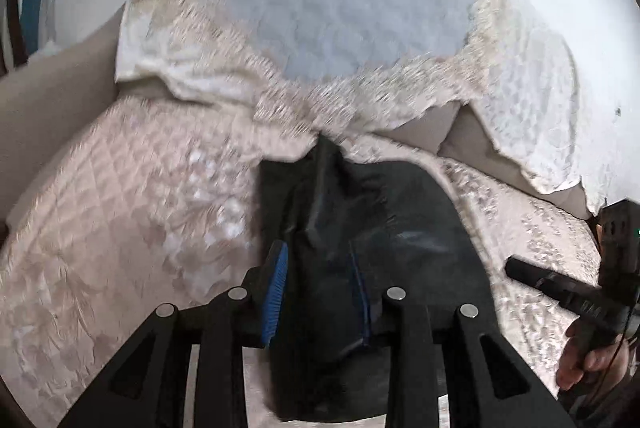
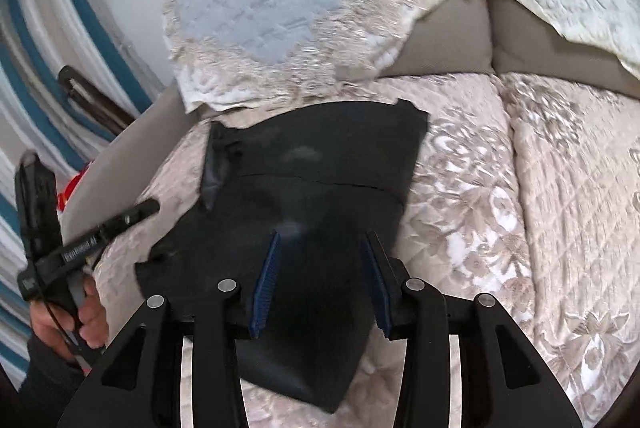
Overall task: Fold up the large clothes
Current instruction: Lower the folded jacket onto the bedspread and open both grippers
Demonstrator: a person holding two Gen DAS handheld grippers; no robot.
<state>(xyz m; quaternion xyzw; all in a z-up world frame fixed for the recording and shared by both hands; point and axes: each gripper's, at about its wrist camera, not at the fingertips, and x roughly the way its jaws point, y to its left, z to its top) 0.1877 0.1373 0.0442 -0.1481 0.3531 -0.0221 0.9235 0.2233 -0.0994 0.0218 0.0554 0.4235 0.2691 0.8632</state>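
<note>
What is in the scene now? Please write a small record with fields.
garment: black garment lying partly folded
surface: pink quilted cover on a sofa
behind: lace-edged cloth over the backrest
left gripper: jaws apart over the garment
right gripper: jaws apart, garment below, not pinched
hands: each holds its gripper's handle

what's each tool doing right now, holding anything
Left tool: jaws apart over the black garment, gripping nothing.
Right tool: jaws apart above the same garment, gripping nothing.
</note>
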